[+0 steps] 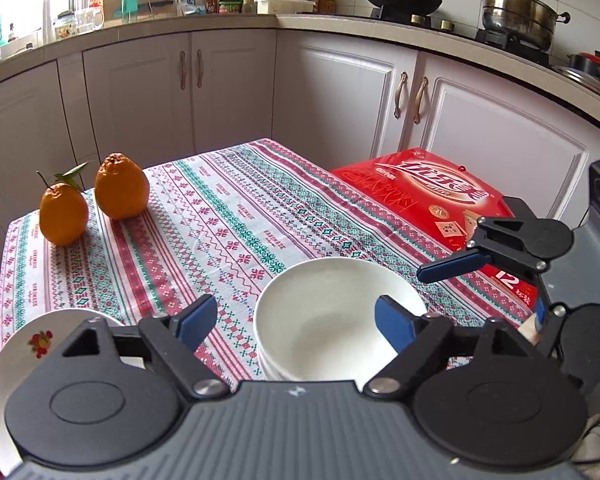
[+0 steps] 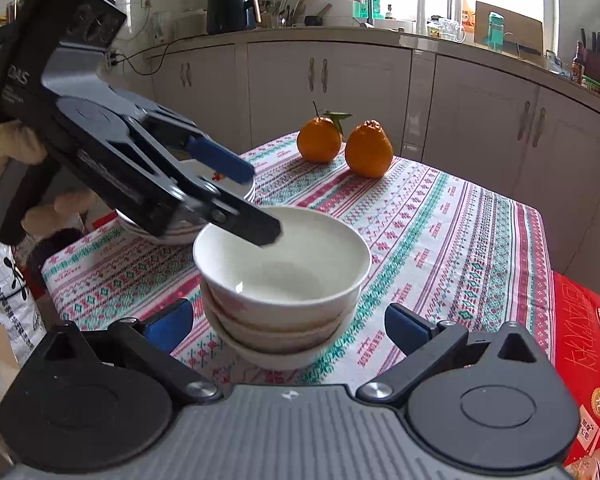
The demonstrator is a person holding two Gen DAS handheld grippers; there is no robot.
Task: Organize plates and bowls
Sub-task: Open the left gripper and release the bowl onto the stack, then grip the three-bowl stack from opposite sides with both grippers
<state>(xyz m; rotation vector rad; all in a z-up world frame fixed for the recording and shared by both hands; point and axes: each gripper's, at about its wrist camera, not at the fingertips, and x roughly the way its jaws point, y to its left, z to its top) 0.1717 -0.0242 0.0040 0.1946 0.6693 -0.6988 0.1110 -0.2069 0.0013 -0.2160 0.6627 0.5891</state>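
Left wrist view: left gripper (image 1: 296,322) spread wide, gripping nothing, its right blue pad over the rim of the stack of white bowls (image 1: 324,320), left pad over bare cloth. Bowls sit upright, mouths up, nested; round, so no long axis. From the right wrist view the stack (image 2: 284,280) shows three or so bowls, the top one tilted slightly, and one finger of the left gripper (image 2: 256,204) dips inside the top bowl's rim; whether it touches, can't tell. Right gripper (image 2: 288,328) also wide open, empty, fingers flanking the base of the stack, apart from it. Right gripper (image 1: 496,272) seen from the left camera sits just right of the bowls.

Stack of plates (image 2: 236,192) with a red print lies flat behind the left gripper, at the table's near-left edge (image 1: 40,344). Two oranges (image 1: 92,204) stand at the far corner of the patterned tablecloth (image 1: 236,216), well apart from the bowls. Red carton (image 1: 428,196) beside the table on the right.
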